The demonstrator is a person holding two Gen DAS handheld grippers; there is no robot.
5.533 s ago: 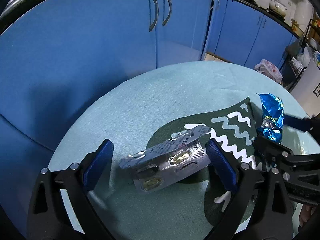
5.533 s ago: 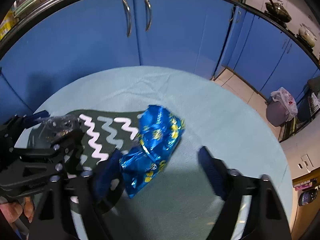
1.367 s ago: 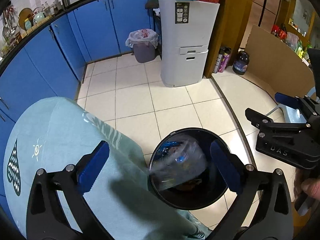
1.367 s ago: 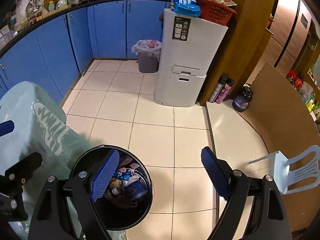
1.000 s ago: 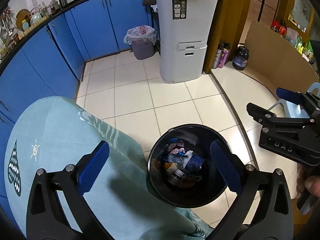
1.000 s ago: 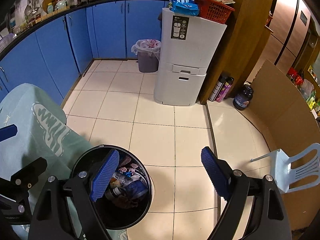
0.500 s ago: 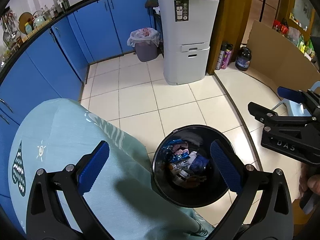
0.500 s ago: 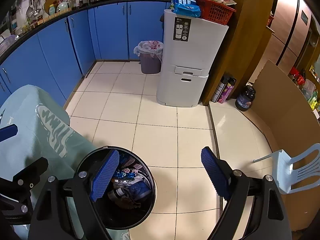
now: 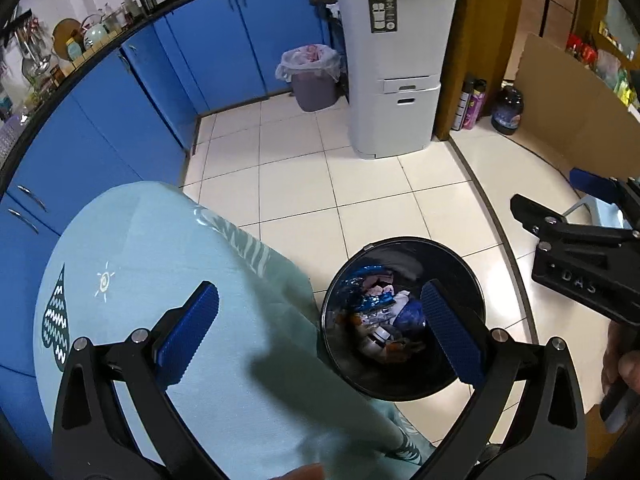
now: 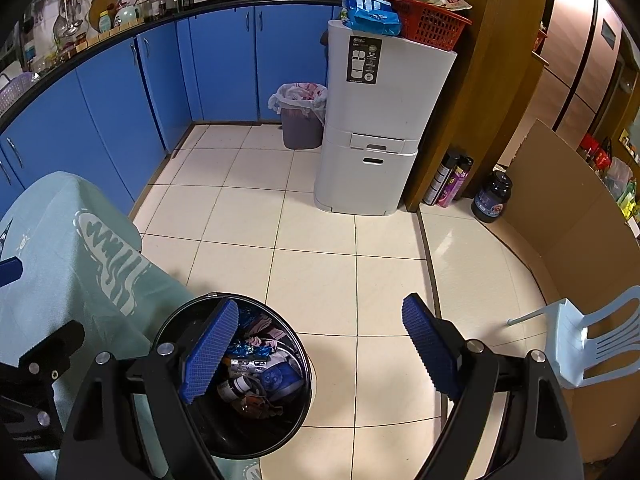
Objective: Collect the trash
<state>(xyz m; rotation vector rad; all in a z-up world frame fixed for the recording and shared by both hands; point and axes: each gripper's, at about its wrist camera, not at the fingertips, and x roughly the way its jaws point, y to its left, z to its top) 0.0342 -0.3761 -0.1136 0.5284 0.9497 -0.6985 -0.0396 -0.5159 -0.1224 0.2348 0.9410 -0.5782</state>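
A round black trash bin (image 9: 460, 268) stands on the tiled floor beside the table; it also shows in the right wrist view (image 10: 304, 368). It holds mixed trash: a blue foil wrapper (image 9: 368, 300), a silver blister pack (image 10: 248, 365), a small bottle (image 10: 236, 388). My left gripper (image 9: 320, 328) is open and empty, above the table edge and the bin. My right gripper (image 10: 320, 346) is open and empty, over the bin's right rim and the floor. The right gripper's body shows in the left wrist view (image 9: 580, 248).
A round table under a light teal cloth (image 9: 160, 248) sits left of the bin. Blue cabinets (image 10: 120, 96) line the back wall. A tall white bin unit (image 10: 380, 128), a lined grey bin (image 10: 302, 120), bottles (image 10: 452, 180), a cardboard sheet (image 10: 560, 216) and a white plastic chair (image 10: 580, 340) stand around.
Both grippers held trash on the table earlier; now both are open and empty by the bin. In the last second both views drifted slightly; the trash has settled in the bin.
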